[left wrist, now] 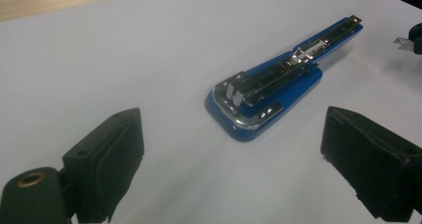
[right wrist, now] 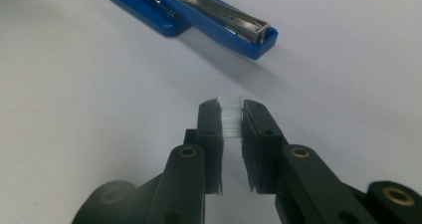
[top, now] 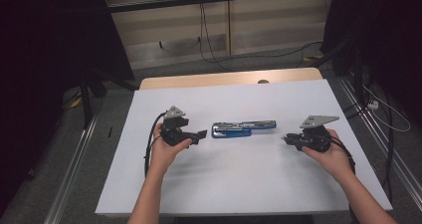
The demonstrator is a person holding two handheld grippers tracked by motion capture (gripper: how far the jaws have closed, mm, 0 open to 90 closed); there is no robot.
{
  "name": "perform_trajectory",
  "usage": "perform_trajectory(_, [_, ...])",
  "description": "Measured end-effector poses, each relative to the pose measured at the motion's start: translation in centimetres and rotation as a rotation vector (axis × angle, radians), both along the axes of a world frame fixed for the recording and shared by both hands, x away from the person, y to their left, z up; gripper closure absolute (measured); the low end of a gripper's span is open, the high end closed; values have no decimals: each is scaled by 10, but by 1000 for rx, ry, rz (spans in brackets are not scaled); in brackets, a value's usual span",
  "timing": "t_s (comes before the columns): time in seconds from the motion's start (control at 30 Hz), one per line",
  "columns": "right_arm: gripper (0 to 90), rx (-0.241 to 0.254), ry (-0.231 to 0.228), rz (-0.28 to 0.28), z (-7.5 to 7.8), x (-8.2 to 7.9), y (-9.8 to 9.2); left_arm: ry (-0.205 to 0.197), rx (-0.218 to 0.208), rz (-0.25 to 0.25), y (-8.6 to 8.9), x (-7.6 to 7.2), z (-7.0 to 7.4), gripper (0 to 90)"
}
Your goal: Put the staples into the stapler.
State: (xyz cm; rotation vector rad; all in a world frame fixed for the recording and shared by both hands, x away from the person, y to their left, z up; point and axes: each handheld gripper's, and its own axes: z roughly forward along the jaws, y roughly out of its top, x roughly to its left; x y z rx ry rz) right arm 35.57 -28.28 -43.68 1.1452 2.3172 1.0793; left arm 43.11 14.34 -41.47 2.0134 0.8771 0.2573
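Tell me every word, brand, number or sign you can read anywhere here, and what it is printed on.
No readable text anywhere.
Blue stapler: lying open on the white table, no brand or number legible on its blue body or metal parts.
Strip of staples clamped in the right gripper: plain.
Left gripper, jaws wide apart: black pads, unmarked.

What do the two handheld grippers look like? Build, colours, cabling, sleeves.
Both are black. The left gripper and the right gripper each carry a grey three-cornered plate on top. The jaws are black blocks with pleated pads, on links with brass-coloured pivot bushings. A black cable loops from the left gripper down along the forearm; another trails from the right one. The forearms are bare, no sleeves in view.
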Motion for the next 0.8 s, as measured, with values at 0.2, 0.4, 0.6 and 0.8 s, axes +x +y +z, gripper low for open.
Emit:
perform_trajectory(0.2, [794,5,2,18,6,3,3,0,-5,9,5,-2,0,93])
perform_trajectory(0.4, [794,15,-3,30,13,4,5,-2,-8,13,10,-5,0,90])
perform_trajectory(0.6, [795,15,-4,48,20,7,8,5,-3,26,21,-9,-2,88])
perform_trajectory(0.8, [794,13,-11,67,25,9,13,5,1,34,29,-14,-3,88])
